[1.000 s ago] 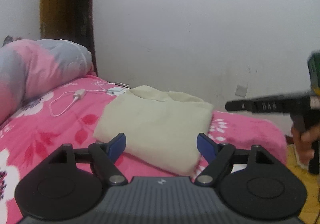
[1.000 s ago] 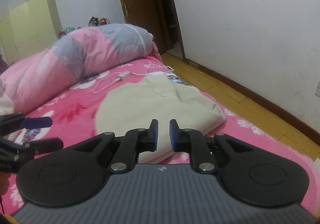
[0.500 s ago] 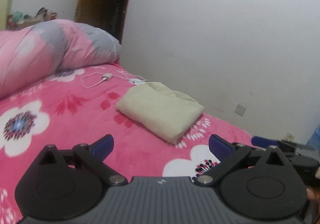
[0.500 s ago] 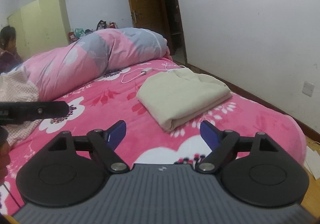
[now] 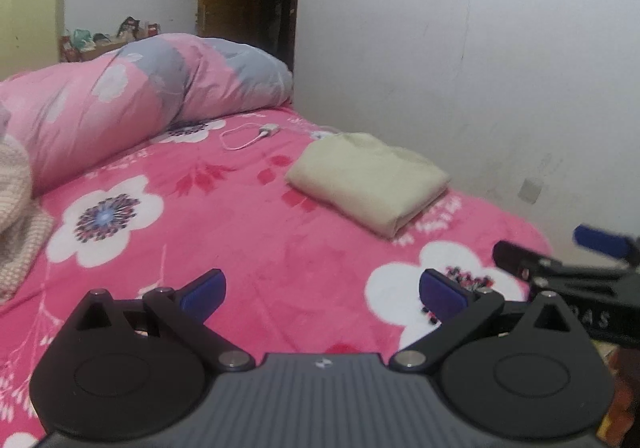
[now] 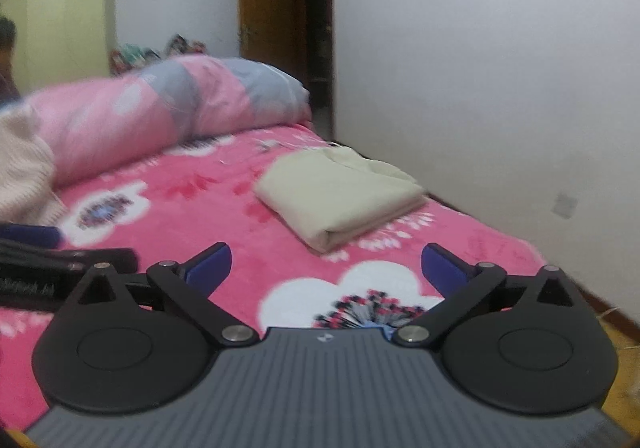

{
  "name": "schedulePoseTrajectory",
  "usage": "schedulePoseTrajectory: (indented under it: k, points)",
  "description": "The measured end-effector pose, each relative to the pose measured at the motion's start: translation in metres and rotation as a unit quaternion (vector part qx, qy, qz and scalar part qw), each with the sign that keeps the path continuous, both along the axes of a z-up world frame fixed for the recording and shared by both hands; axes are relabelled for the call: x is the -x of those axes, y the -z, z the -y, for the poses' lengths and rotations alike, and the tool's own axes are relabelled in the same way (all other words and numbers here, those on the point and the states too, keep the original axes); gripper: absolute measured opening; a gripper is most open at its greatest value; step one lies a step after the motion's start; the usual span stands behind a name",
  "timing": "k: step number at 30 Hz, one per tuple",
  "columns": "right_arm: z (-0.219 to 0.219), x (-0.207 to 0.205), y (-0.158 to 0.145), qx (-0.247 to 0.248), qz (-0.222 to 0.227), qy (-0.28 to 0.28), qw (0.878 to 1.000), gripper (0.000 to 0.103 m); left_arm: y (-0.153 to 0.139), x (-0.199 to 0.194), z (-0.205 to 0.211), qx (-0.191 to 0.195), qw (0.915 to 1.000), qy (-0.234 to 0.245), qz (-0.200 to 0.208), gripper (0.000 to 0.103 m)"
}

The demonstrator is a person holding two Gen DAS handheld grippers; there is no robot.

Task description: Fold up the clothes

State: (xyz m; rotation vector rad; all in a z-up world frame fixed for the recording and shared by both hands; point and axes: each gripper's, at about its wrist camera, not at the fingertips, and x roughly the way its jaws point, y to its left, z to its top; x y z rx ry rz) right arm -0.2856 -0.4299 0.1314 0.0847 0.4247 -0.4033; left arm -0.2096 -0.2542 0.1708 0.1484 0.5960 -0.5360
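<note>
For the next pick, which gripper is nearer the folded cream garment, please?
Right, probably. The right gripper faces the garment head-on; the left gripper sits further left. Both have just been opening, empty.

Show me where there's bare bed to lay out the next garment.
Widest bare patch: the pink blanket between the folded cream garment, the rolled quilt and the grippers. Crowded: the knit cloth at the left edge and the white cable beyond the garment.
</note>
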Motion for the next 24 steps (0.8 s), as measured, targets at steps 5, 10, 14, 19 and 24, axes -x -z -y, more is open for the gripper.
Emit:
schedulePoseTrajectory:
  k: [5,10,14,19,24]
  points:
    - [-0.002,0.002,0.006,0.021,-0.016,0.038,0.999,0.102,0.005,0.005,0.002,0.003,0.9999,-0.004,0.011,0.103]
    - [0.006,0.003,0.01,0.004,-0.015,0.048,0.999,0.102,0.005,0.003,0.001,0.014,0.9997,-0.012,0.018,0.103]
    - [0.008,0.001,0.011,0.014,-0.019,0.065,0.998,0.102,0.006,-0.002,-0.002,0.027,0.9994,-0.02,0.01,0.103]
    - [0.006,-0.004,0.012,0.031,-0.022,0.075,0.996,0.102,0.008,-0.001,0.001,0.019,0.9994,-0.023,0.014,0.103]
    - [0.006,-0.005,0.013,0.032,-0.021,0.082,0.996,0.102,0.009,0.001,0.003,0.014,0.9994,-0.025,0.019,0.103]
